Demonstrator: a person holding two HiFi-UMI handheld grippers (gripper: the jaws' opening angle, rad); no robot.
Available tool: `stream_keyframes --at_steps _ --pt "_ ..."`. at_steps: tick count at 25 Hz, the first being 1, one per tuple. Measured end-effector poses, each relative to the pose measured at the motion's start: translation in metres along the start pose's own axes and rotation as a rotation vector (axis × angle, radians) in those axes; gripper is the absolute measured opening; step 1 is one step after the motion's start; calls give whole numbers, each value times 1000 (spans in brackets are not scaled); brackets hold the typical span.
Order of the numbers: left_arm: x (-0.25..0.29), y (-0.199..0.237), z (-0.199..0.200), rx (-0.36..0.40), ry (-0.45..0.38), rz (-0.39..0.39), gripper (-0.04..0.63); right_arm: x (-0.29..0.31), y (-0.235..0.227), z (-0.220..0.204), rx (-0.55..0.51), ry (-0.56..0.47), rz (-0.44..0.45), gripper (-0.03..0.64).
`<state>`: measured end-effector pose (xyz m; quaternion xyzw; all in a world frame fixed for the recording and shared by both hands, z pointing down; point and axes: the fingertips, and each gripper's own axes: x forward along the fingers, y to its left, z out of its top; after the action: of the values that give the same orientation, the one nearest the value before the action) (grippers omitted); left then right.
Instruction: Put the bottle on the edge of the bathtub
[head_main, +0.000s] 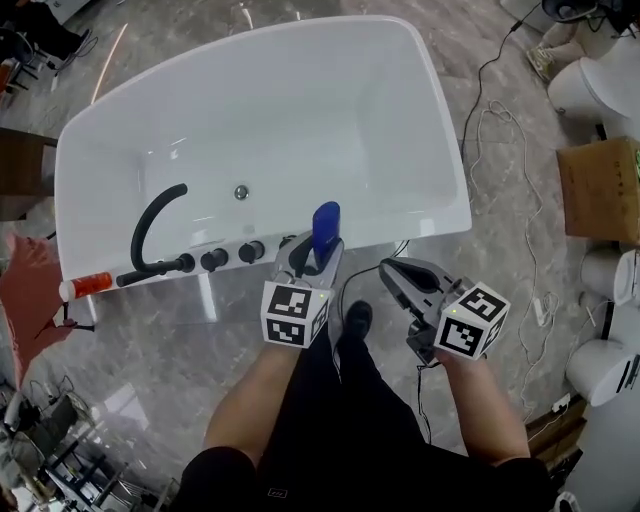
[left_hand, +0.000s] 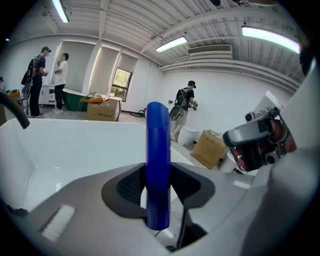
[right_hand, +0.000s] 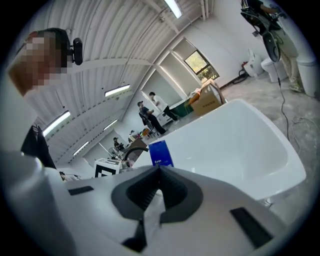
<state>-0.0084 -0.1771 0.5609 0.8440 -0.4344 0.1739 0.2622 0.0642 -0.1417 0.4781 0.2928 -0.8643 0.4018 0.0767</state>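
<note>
Here, the left tool (head_main: 317, 250) clamps the one blue bottle (head_main: 326, 224); the right tool (head_main: 393, 269) is closed, empty.

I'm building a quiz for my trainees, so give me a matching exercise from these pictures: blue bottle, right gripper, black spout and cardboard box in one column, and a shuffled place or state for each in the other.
1. blue bottle
2. right gripper
3. black spout
4. cardboard box

A. on the floor, to the right of the bathtub
B. shut, nothing between its jaws
C. clamped in the left gripper
D. mounted on the bathtub's near rim

Pairs: 1-C, 2-B, 3-D, 4-A
</note>
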Motion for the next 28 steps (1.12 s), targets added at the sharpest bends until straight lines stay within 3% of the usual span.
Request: stream_keyframes --at_steps 10,20,28 --pt "45 26 -50 -25 24 54 161 22 -38 -37 -16 65 -23 11" --pt "74 26 -57 13 11 73 161 27 -51 -55 36 78 -15 11" --pt "86 40 -62 -12 6 197 163 19 -55 -55 47 65 -26 11"
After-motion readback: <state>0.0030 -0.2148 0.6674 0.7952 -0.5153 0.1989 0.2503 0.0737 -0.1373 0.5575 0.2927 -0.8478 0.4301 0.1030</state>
